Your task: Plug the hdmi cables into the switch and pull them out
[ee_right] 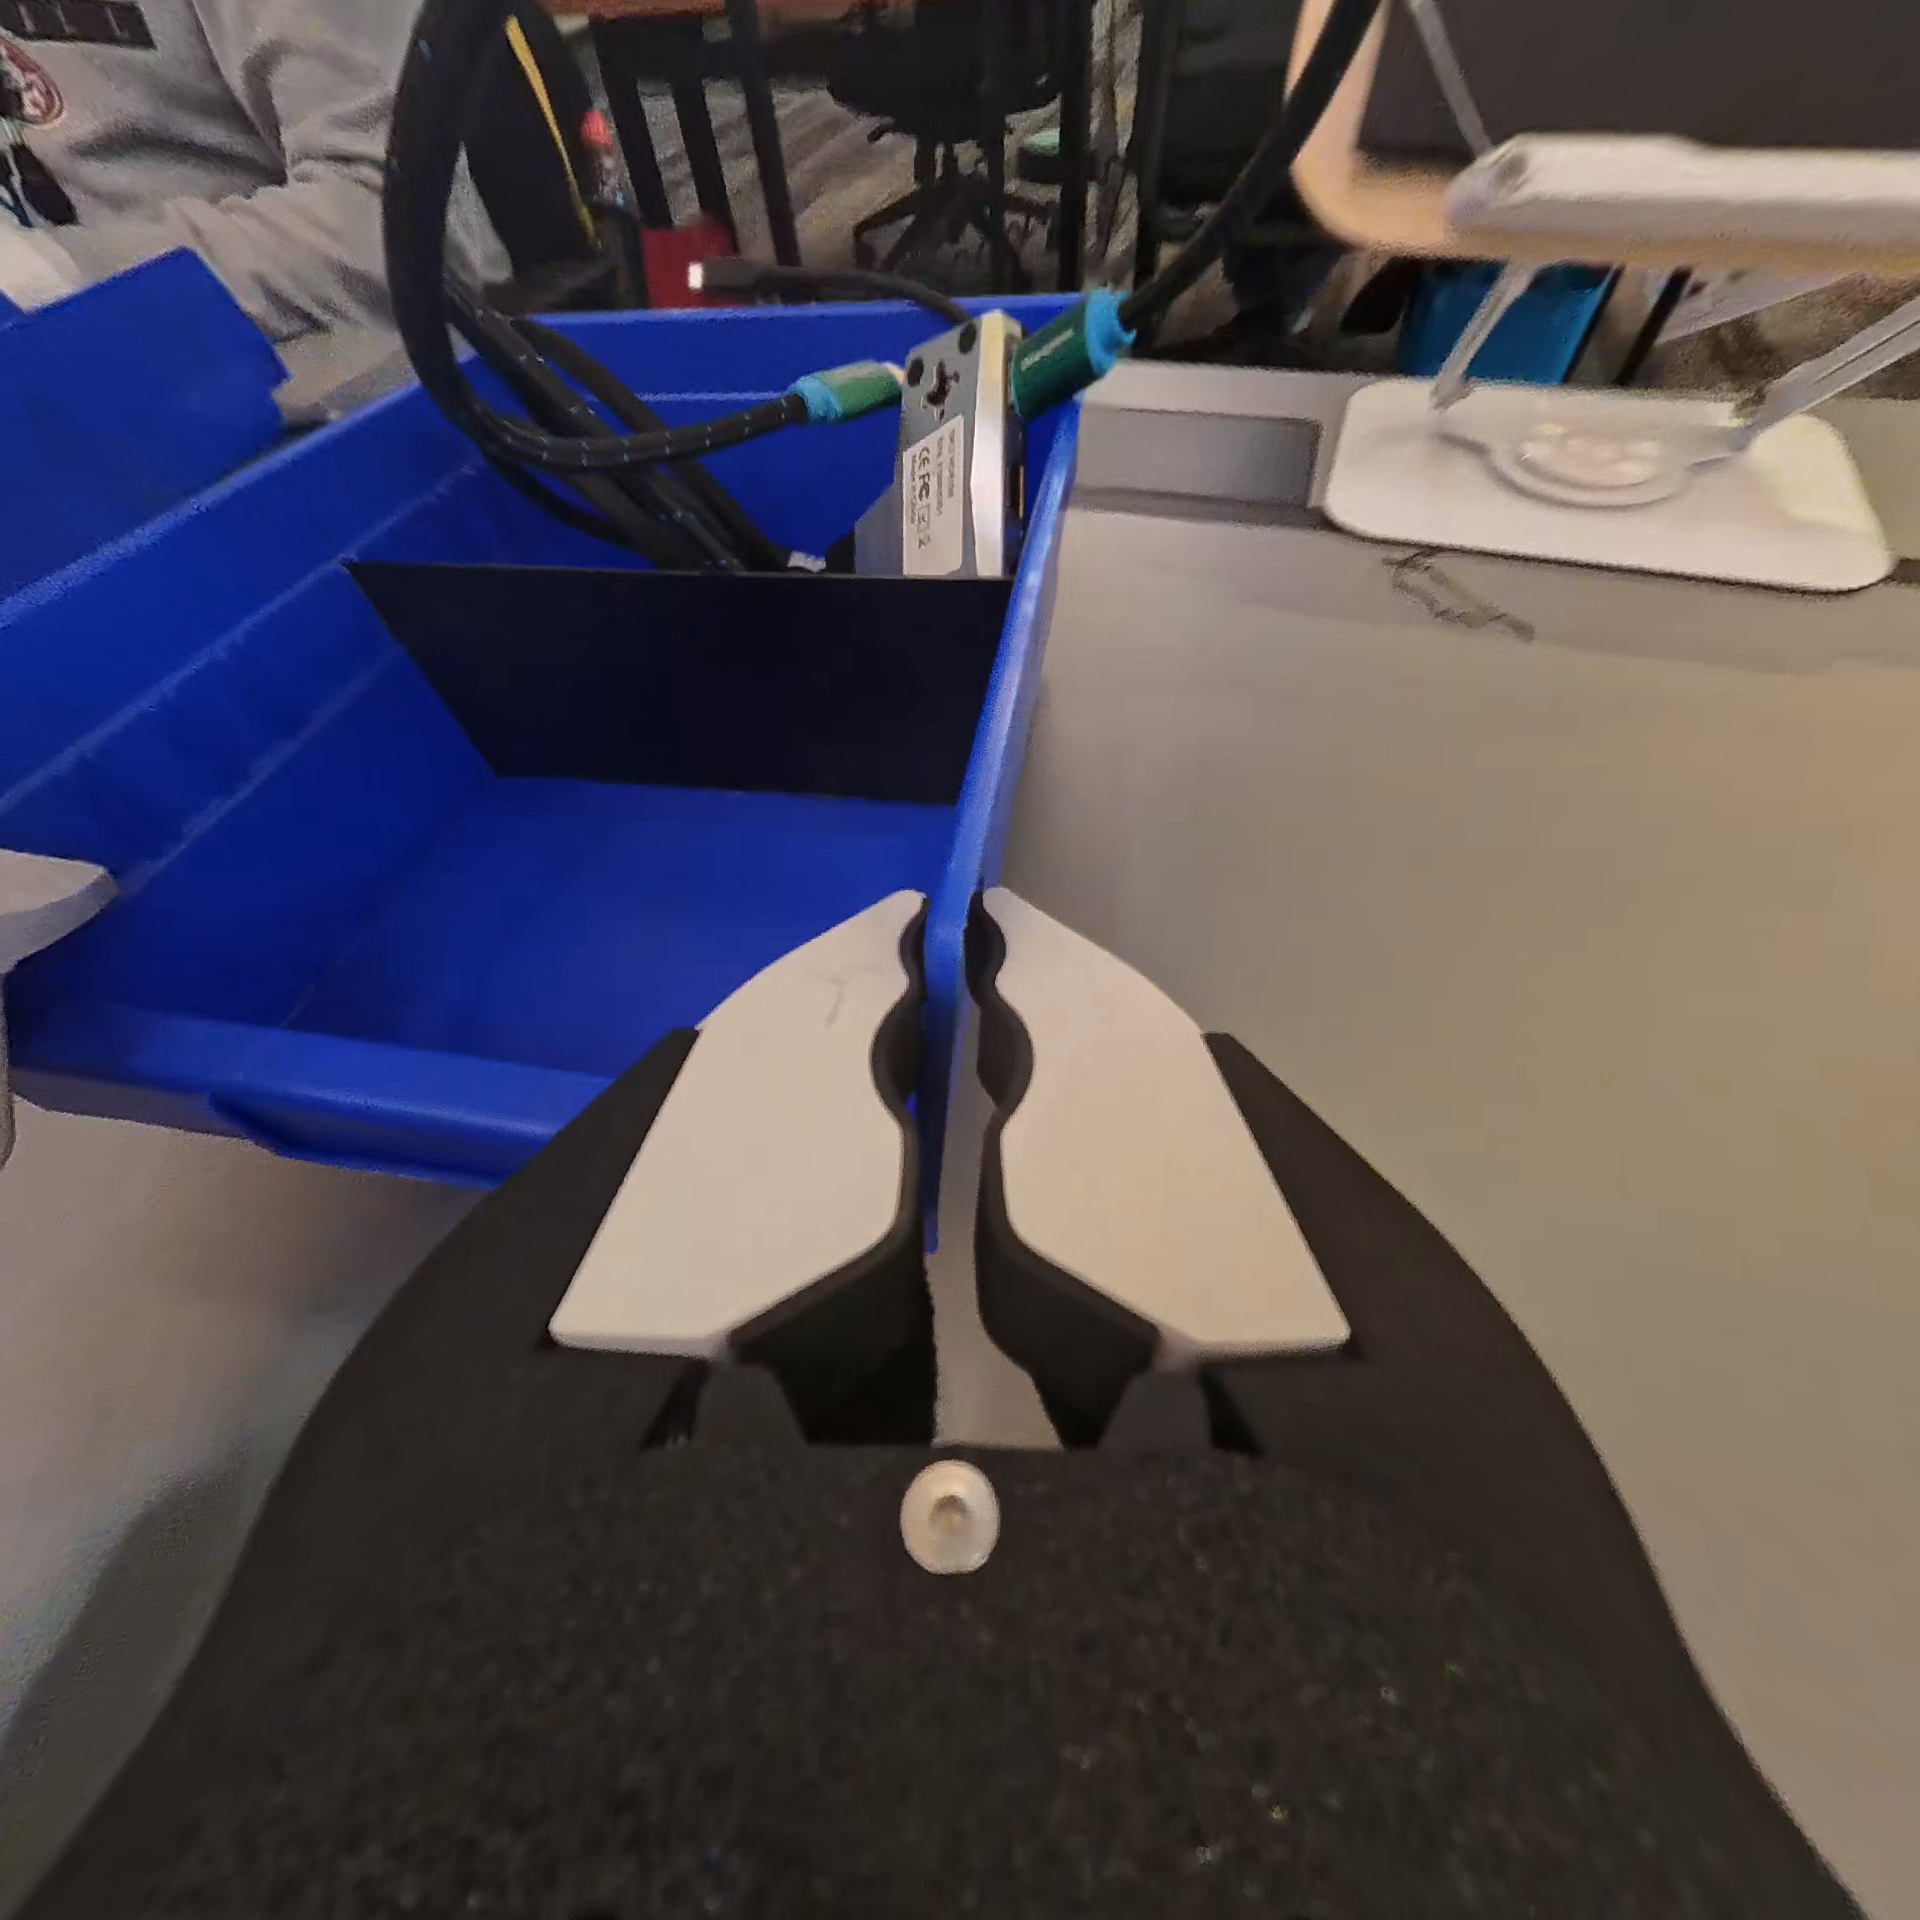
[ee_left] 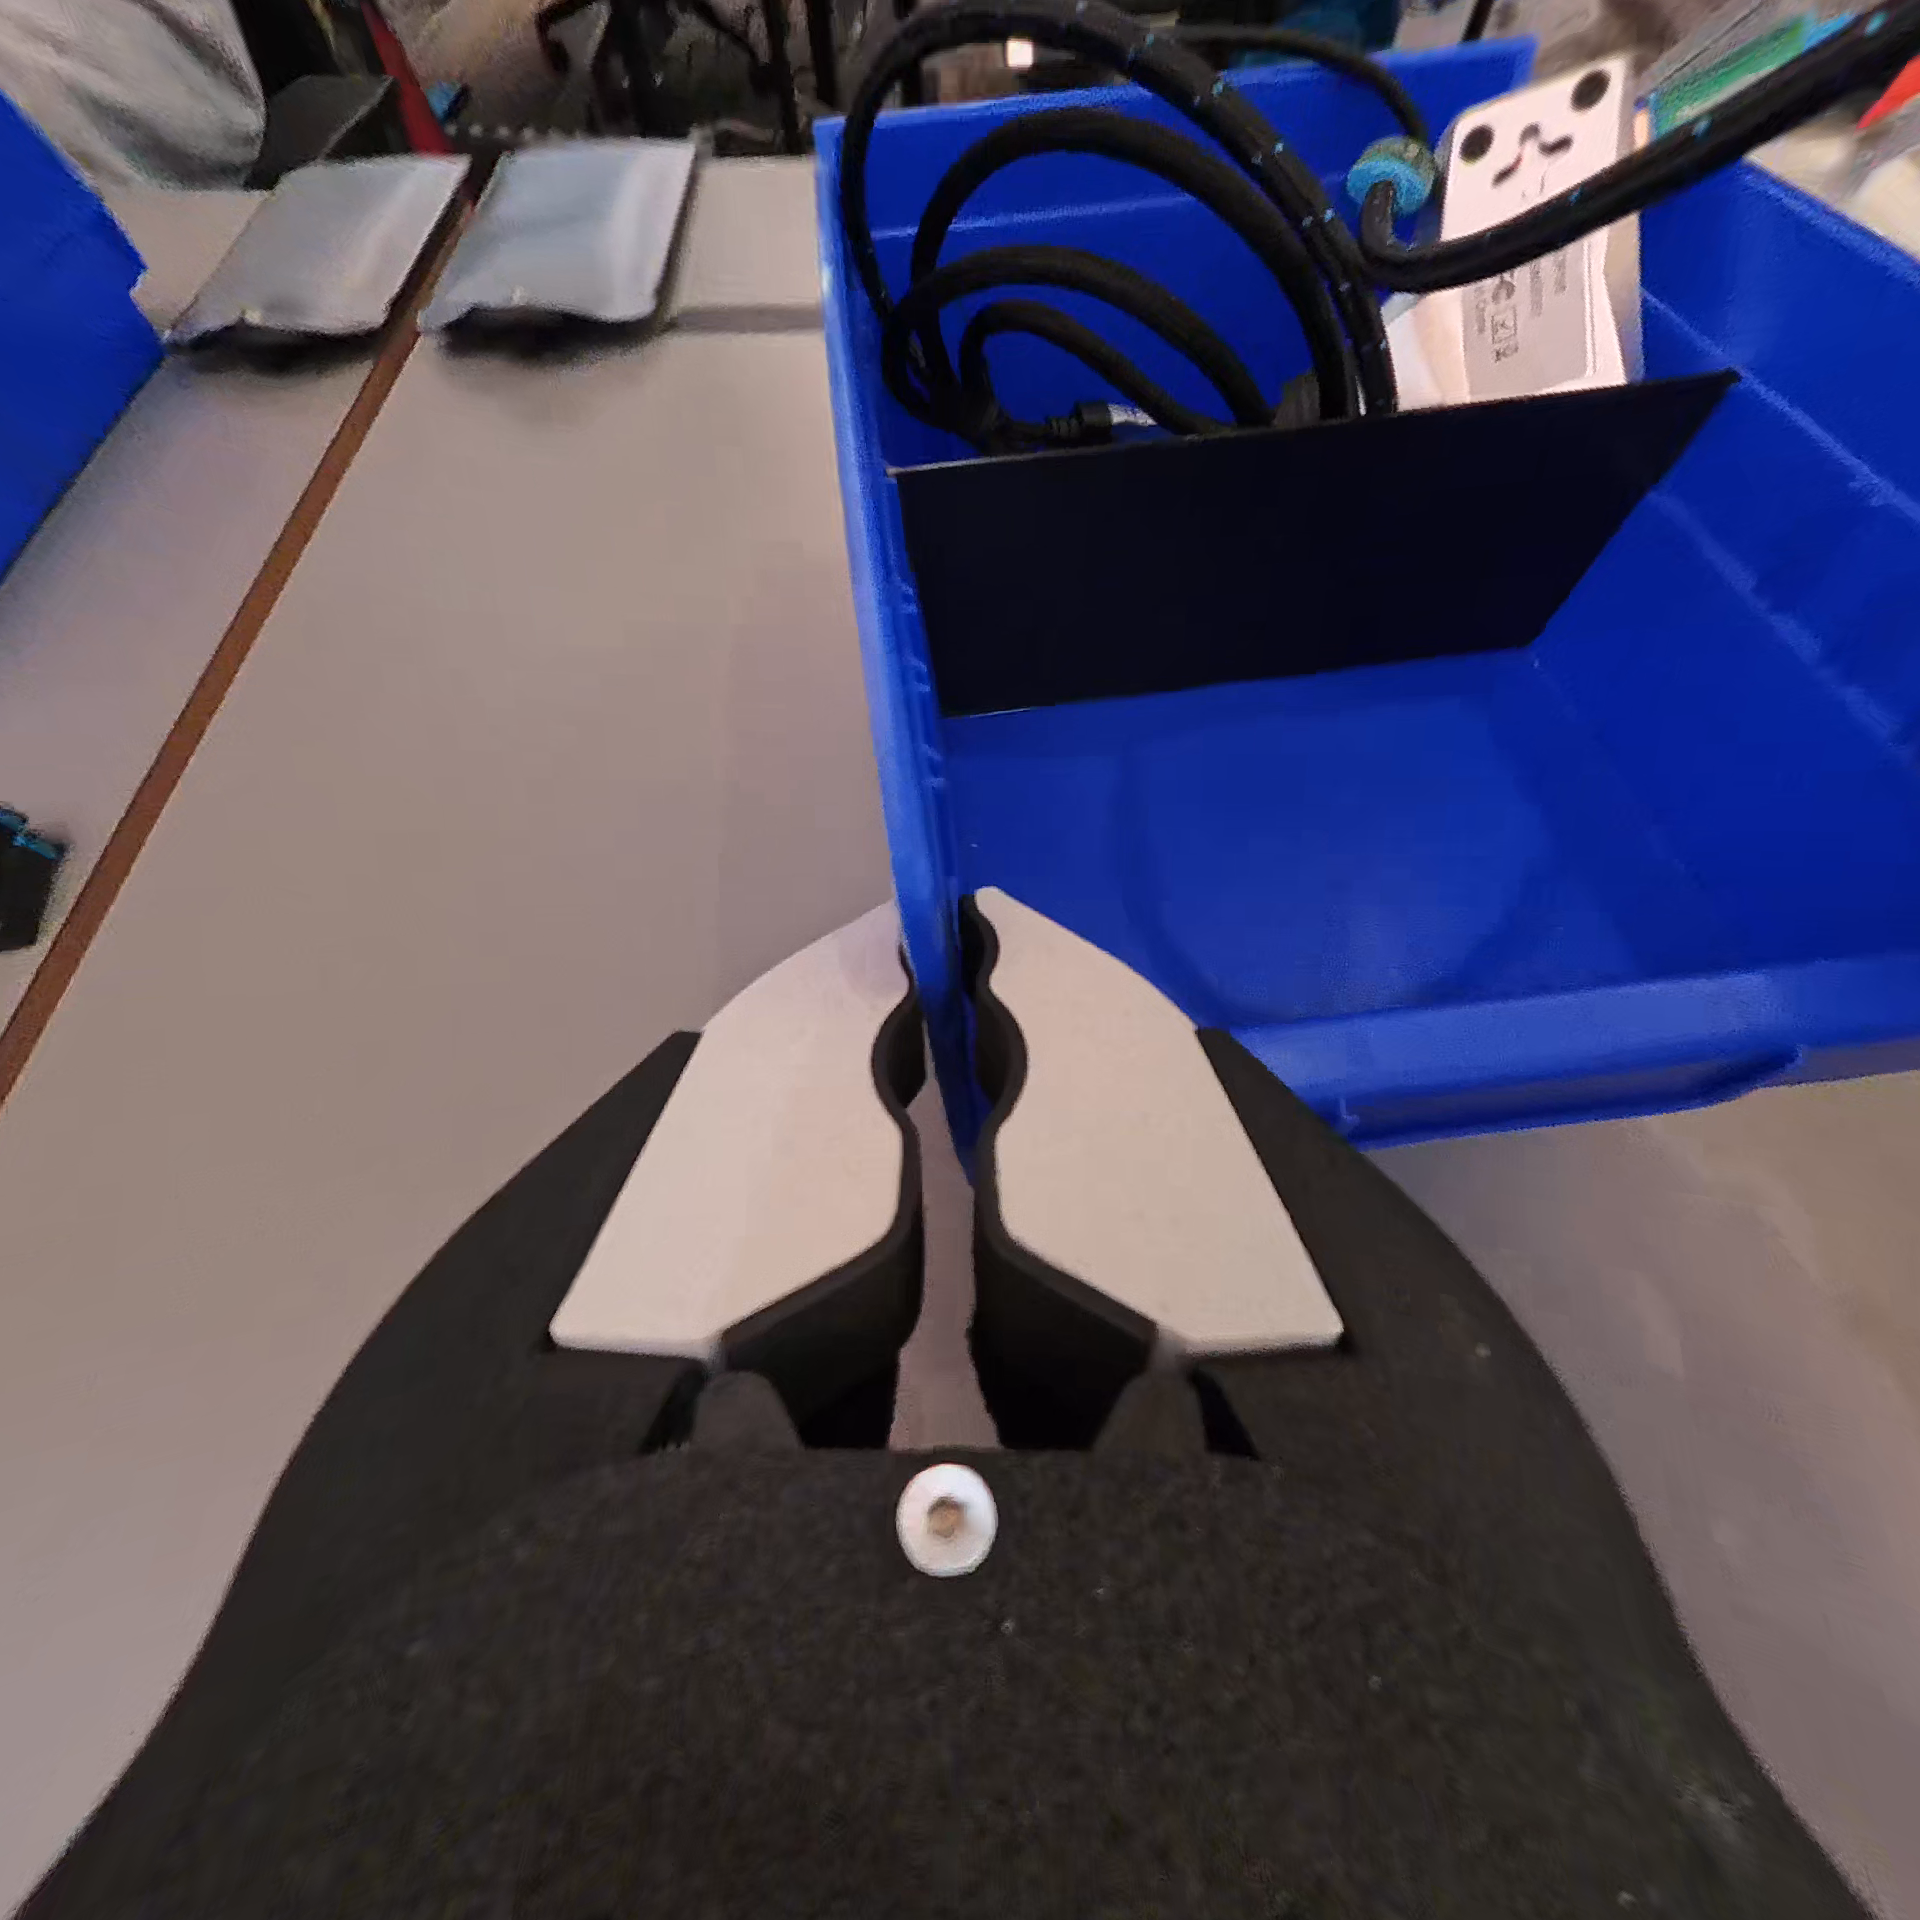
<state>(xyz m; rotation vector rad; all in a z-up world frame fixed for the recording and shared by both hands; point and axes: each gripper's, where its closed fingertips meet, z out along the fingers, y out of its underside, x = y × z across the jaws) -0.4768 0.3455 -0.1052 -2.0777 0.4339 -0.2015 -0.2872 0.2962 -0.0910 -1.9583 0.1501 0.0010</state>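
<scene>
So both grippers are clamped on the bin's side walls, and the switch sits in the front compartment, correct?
Not quite: the switch sits in the back compartment, behind the black divider, as the right wrist view shows. Both grippers, left and right, do clamp the bin's side walls.

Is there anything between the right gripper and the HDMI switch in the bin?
Yes. The right gripper is clamped on the blue bin's side wall near the front. A black divider stands across the bin between it and the switch, which leans upright in the back compartment with the cables.
</scene>
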